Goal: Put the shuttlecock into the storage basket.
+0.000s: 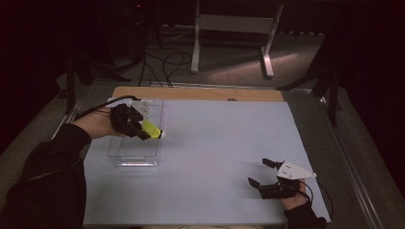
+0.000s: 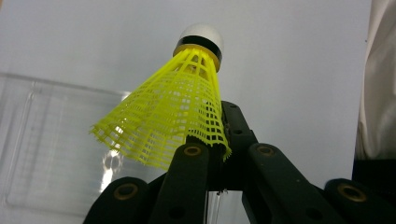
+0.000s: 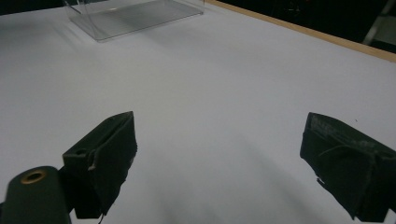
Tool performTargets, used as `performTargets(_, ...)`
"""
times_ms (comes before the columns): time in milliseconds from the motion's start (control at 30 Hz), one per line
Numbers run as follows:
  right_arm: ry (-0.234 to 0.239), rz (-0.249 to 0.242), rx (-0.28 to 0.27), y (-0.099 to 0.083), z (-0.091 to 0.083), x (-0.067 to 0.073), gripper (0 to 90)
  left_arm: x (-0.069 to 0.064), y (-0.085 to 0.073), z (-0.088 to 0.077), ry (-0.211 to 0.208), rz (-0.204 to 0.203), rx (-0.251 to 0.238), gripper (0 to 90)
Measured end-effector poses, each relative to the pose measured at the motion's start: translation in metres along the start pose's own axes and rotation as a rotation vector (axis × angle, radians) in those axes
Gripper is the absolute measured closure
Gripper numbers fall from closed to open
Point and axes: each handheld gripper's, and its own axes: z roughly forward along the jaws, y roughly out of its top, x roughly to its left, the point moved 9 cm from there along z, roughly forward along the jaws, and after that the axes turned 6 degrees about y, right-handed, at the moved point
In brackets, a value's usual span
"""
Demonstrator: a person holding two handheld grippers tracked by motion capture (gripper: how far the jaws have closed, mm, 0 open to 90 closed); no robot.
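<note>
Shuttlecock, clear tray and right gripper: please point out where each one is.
shuttlecock (image 2: 180, 112), left gripper view, on its yellow skirt.
clear tray (image 1: 137, 160), high view, on its near wall.
right gripper (image 1: 260, 172), high view, midway between its open fingertips.

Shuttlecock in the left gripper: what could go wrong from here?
1. The left gripper pinches only the rim of the shuttlecock skirt; the thin yellow mesh may bend or slip free.
2. In the high view the shuttlecock hangs at the right edge of the clear tray, cork pointing out past it, so a release here might land it on the table.
3. The right gripper rests open, far off, too distant to catch a drop.
</note>
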Motion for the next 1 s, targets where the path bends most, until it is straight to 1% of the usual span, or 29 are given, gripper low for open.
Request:
performTargets(33,-0.001,-0.001,0.001,0.0,0.0,0.0,10.7,0.001,-0.003,-0.001,0.008,0.0,0.003,90.0)
performTargets(67,0.0,0.0,0.001,0.0,0.0,0.0,10.7,0.001,-0.005,-0.002,0.01,-0.012,0.003,90.0)
performTargets(100,0.0,0.0,0.001,0.0,0.0,0.0,10.7,0.001,-0.008,-0.003,0.008,-0.008,0.01,90.0)
performTargets(133,-0.002,0.002,0.002,0.0,0.0,0.0,10.7,0.002,-0.011,-0.004,0.023,-0.011,0.011,90.0)
performTargets(167,-0.001,0.002,0.002,0.0,0.0,0.0,10.7,0.002,-0.014,-0.005,0.018,-0.02,0.015,90.0)
performTargets(200,-0.001,0.001,0.001,0.0,0.0,0.0,10.7,0.002,-0.017,-0.005,0.02,-0.019,0.019,90.0)
performTargets(233,-0.003,0.002,0.003,0.0,0.0,0.0,10.8,0.003,-0.019,-0.005,0.03,-0.027,0.018,90.0)
performTargets(267,-0.004,0.0,0.003,0.0,0.0,0.0,10.7,0.002,-0.022,-0.006,0.023,-0.033,0.02,90.0)
performTargets(300,-0.004,0.001,0.004,0.0,0.0,0.0,10.7,0.002,-0.024,-0.006,0.025,-0.029,0.02,90.0)
performTargets(333,-0.003,-0.001,0.002,0.0,0.0,0.0,10.7,0.003,-0.027,-0.006,0.024,-0.039,0.02,90.0)
performTargets(367,-0.003,-0.001,0.002,0.0,0.0,0.0,10.7,0.003,-0.027,-0.006,0.024,-0.039,0.02,90.0)
performTargets(400,-0.003,0.0,0.003,0.0,0.001,0.0,10.7,0.003,-0.031,-0.006,0.026,-0.049,0.023,90.0)
performTargets(467,-0.003,0.004,0.007,-0.001,0.001,-0.001,10.7,0.003,-0.036,-0.006,0.027,-0.057,0.023,90.0)
performTargets(500,-0.002,0.005,0.01,-0.001,0.002,-0.001,10.8,0.003,-0.038,-0.006,0.035,-0.056,0.024,90.0)
performTargets(533,-0.002,0.004,0.01,-0.001,0.002,-0.001,10.7,0.003,-0.039,-0.006,0.03,-0.063,0.021,90.0)
performTargets(567,-0.002,0.004,0.011,-0.001,0.002,-0.001,10.7,0.002,-0.041,-0.007,0.029,-0.058,0.025,90.0)
performTargets(600,-0.001,0.005,0.01,-0.001,0.002,-0.001,10.7,0.003,-0.043,-0.006,0.039,-0.055,0.028,90.0)
performTargets(633,-0.002,0.005,0.01,-0.001,0.002,-0.001,10.8,0.002,-0.044,-0.006,0.028,-0.058,0.026,90.0)
performTargets(700,0.001,0.004,0.011,-0.001,0.002,-0.001,10.7,0.001,-0.046,-0.005,0.03,-0.058,0.025,90.0)
performTargets(733,0.001,0.005,0.011,-0.002,0.002,-0.001,10.7,0.0,-0.048,-0.003,0.021,-0.059,0.028,90.0)
performTargets(800,-0.001,0.005,0.013,-0.002,0.002,-0.001,10.8,0.0,-0.05,0.001,0.021,-0.058,0.029,90.0)
performTargets(833,-0.001,0.004,0.014,-0.002,0.002,-0.001,10.7,-0.001,-0.05,0.003,0.013,-0.06,0.028,90.0)
performTargets(900,-0.001,0.004,0.014,-0.002,0.002,-0.001,10.7,0.0,-0.052,0.007,0.015,-0.064,0.027,90.0)
performTargets(933,0.0,0.004,0.014,-0.002,0.002,-0.001,10.7,-0.001,-0.053,0.01,0.009,-0.061,0.025,90.0)
performTargets(967,-0.001,0.004,0.014,-0.002,0.002,-0.001,10.8,0.0,-0.053,0.012,0.015,-0.053,0.025,90.0)
performTargets(1000,0.0,0.003,0.015,-0.002,0.002,-0.001,10.7,-0.001,-0.053,0.014,0.005,-0.055,0.022,90.0)
